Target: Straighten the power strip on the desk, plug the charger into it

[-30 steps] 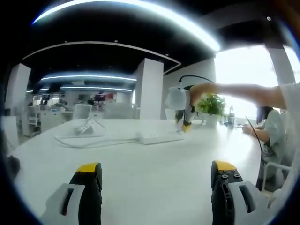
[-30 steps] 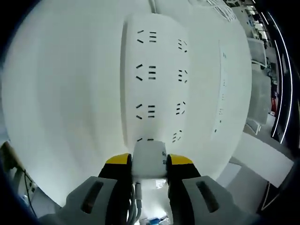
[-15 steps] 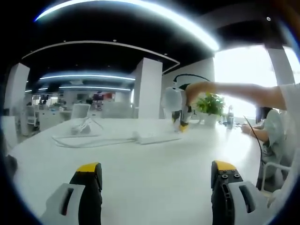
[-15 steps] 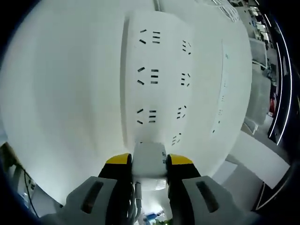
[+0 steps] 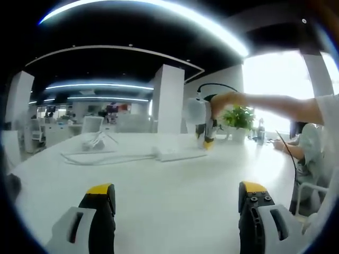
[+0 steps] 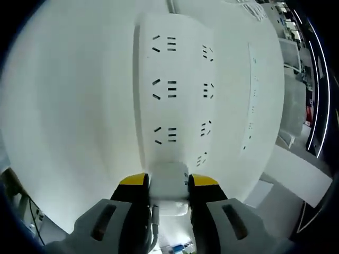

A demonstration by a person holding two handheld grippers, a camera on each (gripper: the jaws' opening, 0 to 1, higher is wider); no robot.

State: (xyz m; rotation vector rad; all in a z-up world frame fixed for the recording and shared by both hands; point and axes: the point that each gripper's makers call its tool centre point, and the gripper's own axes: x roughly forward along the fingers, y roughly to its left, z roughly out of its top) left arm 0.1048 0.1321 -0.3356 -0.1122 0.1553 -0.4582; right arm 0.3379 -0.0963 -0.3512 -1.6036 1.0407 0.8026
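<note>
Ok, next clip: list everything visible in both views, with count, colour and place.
power strip: one, white, flat on the desk, below the right claw
charger: one, white, gripped over the strip's near end
desk: one, white, spans both views
cable: one, white, looped on the desk's far left
potted plant: one, green, far end of the desk
seated person: one, at the desk's right edge
pillar: one, white, behind the desk
left claw: yellow-tipped, open, above the bare desk
right claw: yellow-tipped, shut on the charger
</note>
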